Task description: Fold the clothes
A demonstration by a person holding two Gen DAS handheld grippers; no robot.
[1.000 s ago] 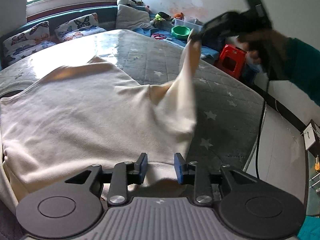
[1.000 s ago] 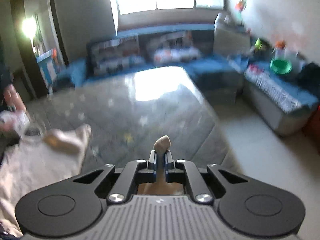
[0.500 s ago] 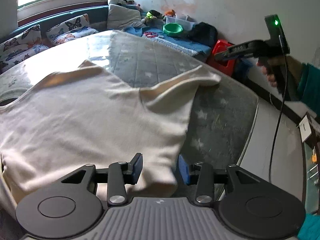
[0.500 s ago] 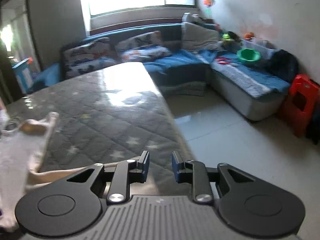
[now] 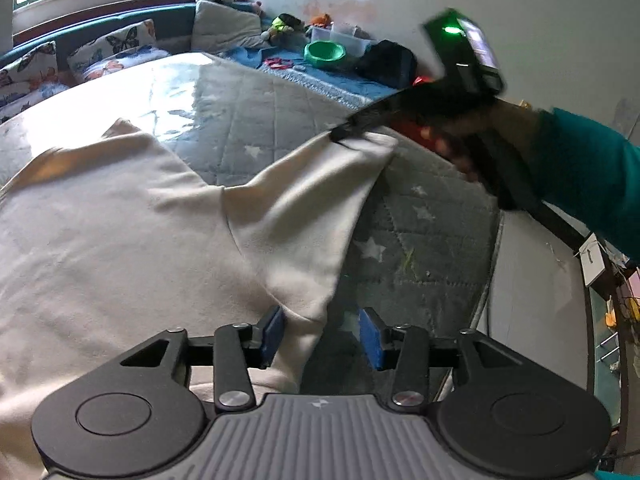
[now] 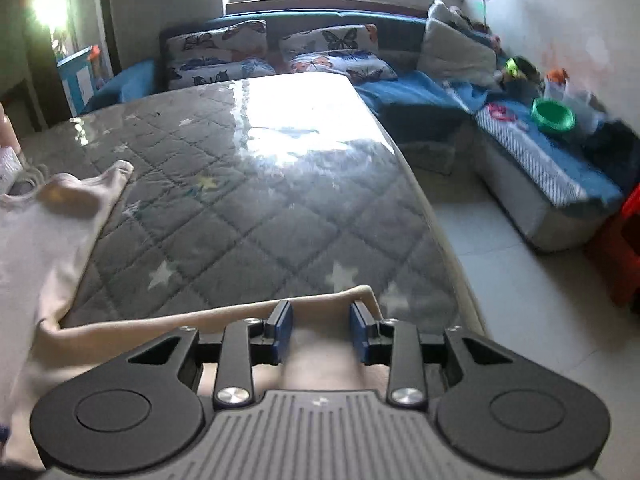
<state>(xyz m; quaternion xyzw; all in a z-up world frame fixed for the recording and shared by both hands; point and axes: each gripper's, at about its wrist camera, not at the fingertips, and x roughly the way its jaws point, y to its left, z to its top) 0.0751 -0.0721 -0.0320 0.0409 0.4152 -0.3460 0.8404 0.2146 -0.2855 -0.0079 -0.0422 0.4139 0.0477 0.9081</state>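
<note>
A cream long-sleeved top [image 5: 120,240] lies spread on the grey star-quilted mattress [image 5: 420,240]. Its sleeve [image 5: 312,184] stretches out to the right. My left gripper [image 5: 322,336] is open low over the top's side edge, with cloth between the fingers but not pinched. In the left wrist view my right gripper [image 5: 348,132], held by a hand in a teal sleeve, sits at the sleeve's end. The right wrist view shows the right gripper [image 6: 320,332] open, the sleeve cuff [image 6: 320,300] lying under and between its fingers. The top's body [image 6: 40,240] is at the left.
The mattress edge [image 6: 440,232] drops to a tiled floor [image 6: 520,300] on the right. A blue sofa [image 6: 420,96] with butterfly pillows [image 6: 336,56] runs along the back and right wall. It holds a green bowl [image 6: 554,114]. A red stool [image 6: 620,248] stands nearby.
The right gripper held the sleeve up, let it go and laid it out to the right, then came back open over the cuff. My left gripper opened wider over the side edge.
</note>
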